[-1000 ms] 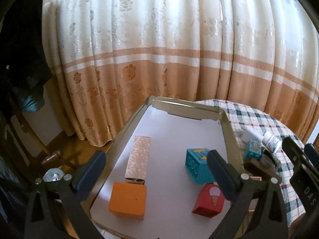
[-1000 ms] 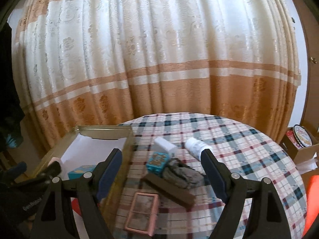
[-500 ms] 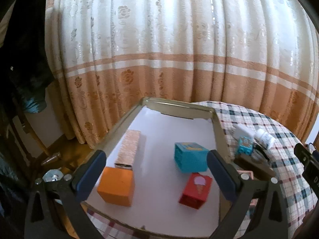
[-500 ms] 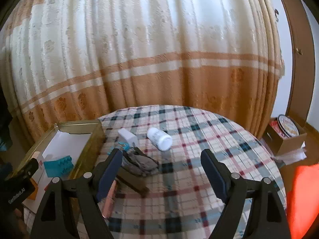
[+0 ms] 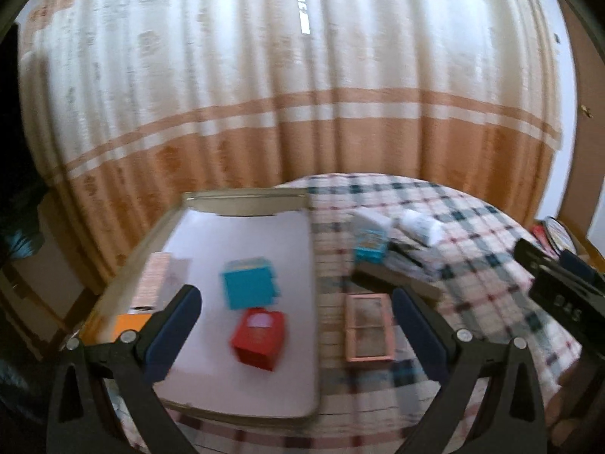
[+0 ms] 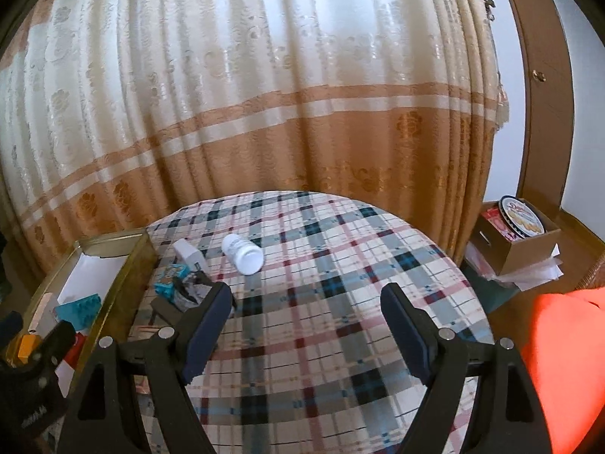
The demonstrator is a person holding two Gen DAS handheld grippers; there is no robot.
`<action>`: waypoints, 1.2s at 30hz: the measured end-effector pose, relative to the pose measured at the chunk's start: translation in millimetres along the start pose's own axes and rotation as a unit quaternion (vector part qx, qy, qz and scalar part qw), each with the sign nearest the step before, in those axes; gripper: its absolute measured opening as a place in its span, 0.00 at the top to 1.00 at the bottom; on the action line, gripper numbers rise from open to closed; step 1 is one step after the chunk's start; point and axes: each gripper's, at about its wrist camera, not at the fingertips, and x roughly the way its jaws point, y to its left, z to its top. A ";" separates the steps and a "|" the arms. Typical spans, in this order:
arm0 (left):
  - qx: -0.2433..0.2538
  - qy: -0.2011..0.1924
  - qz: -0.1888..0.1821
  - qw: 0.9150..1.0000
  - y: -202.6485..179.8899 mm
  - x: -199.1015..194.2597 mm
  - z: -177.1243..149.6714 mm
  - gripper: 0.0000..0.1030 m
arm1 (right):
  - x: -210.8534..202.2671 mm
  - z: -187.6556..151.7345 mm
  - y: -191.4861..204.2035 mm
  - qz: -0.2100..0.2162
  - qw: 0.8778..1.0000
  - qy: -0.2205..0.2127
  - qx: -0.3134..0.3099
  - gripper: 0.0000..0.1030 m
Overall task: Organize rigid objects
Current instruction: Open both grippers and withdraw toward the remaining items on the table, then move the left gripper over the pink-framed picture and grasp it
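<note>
A gold-rimmed tray (image 5: 245,198) with a white liner holds a teal box (image 5: 247,283), a red box (image 5: 259,338), an orange box (image 5: 130,325) and a long patterned box (image 5: 155,280). Right of it on the plaid cloth lie a pink flat box (image 5: 368,327), a dark long box (image 5: 393,280), a small teal box (image 5: 370,244) and a white bottle (image 6: 244,253). My left gripper (image 5: 295,302) hangs open above the tray's right edge, holding nothing. My right gripper (image 6: 307,295) is open over bare cloth, right of the pile.
The round table (image 6: 435,265) drops off at the right. Beyond it on the floor, a cardboard box (image 6: 529,242) holds a round tin. An orange-red object (image 6: 563,359) fills the right edge. A curtain (image 6: 264,113) hangs close behind the table.
The left view has swung right, so the tray slid left and the loose pile came into view. The right view also swung right, leaving the bottle and the pile at its left.
</note>
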 end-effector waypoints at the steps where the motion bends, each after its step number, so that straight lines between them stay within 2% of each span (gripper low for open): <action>1: 0.004 0.001 -0.003 1.000 -4.8 -0.2 0.8 0.01 | -0.8 -0.2 -4.3 -0.003 1.000 -0.001 0.004 0.19; 9: 0.083 0.019 -0.004 0.996 -59.8 7.0 2.4 0.01 | 3.9 -2.1 -38.1 0.012 0.997 0.014 0.079 0.19; 13: 0.098 0.051 -0.004 0.994 -75.5 20.2 1.7 0.01 | 6.7 -1.9 -40.0 0.018 0.996 0.018 0.089 0.19; 19: 0.090 0.117 0.006 0.989 -84.1 47.6 -3.2 0.01 | 7.0 -2.6 -43.1 0.024 0.995 0.019 0.096 0.19; 24: 0.074 0.193 0.005 0.978 -91.4 73.6 -12.6 0.01 | 11.6 -4.0 -46.3 0.026 0.994 0.031 0.105 0.19; 30: 0.049 0.213 0.002 0.976 -93.3 79.5 -15.5 0.00 | 15.7 -5.5 -51.8 0.030 0.991 0.040 0.121 0.19; 36: 0.022 0.223 0.019 0.974 -89.0 83.8 -13.1 0.00 | 20.3 -6.3 -53.5 0.032 0.990 0.051 0.126 0.19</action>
